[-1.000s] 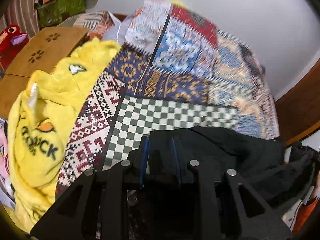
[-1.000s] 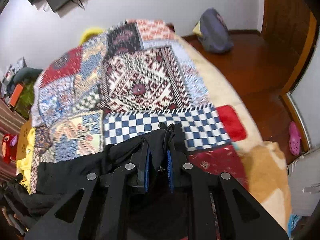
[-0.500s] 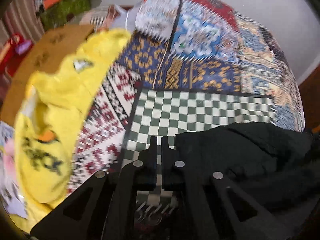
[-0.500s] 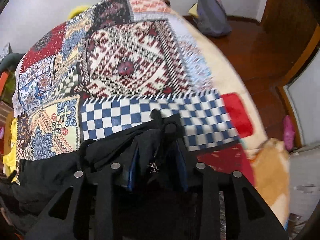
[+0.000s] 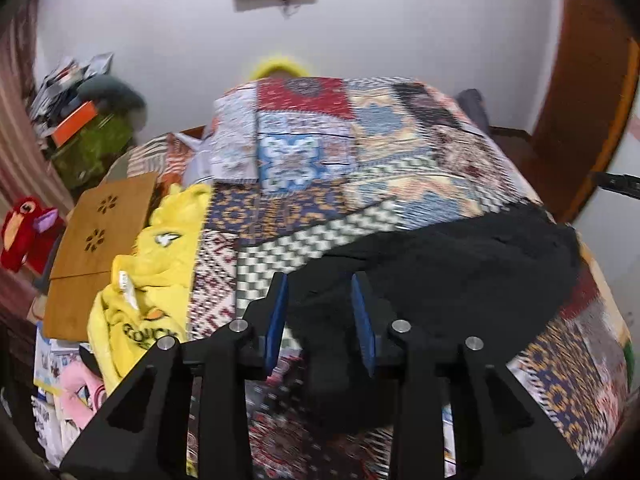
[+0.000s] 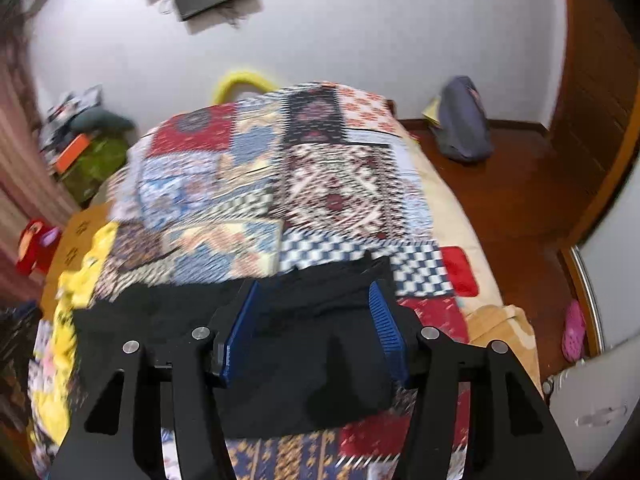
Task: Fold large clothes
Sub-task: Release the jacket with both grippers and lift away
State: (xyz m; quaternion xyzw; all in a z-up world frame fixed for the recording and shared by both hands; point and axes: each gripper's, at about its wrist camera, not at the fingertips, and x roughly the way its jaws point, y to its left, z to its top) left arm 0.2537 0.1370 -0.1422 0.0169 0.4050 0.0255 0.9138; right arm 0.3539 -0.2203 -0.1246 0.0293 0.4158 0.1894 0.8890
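A black garment (image 5: 440, 264) lies in a flat bundle on the near part of the patchwork bedspread (image 5: 304, 160). My left gripper (image 5: 318, 280) hovers above the garment's left end. Its jaws are opening, and the blue pads (image 5: 276, 312) touch nothing. In the right wrist view the same black garment (image 6: 300, 360) fills the space below my right gripper (image 6: 314, 286). Those jaws are opening too. The cloth shows through the gap, but the pads (image 6: 240, 320) do not press on it. Both views are blurred by motion.
A yellow garment (image 5: 156, 280) lies along the bed's left edge beside a wooden board (image 5: 100, 232) and a red plush toy (image 5: 24, 232). Boxes and clutter (image 5: 92, 148) stand at the far left. A grey bag (image 6: 460, 124) and a pink shoe (image 6: 574, 328) lie on the wooden floor to the right.
Both grippers have let go of the black garment, opened and lifted up and back from it. The garment now rests on the bed. The wall now shows in both views.
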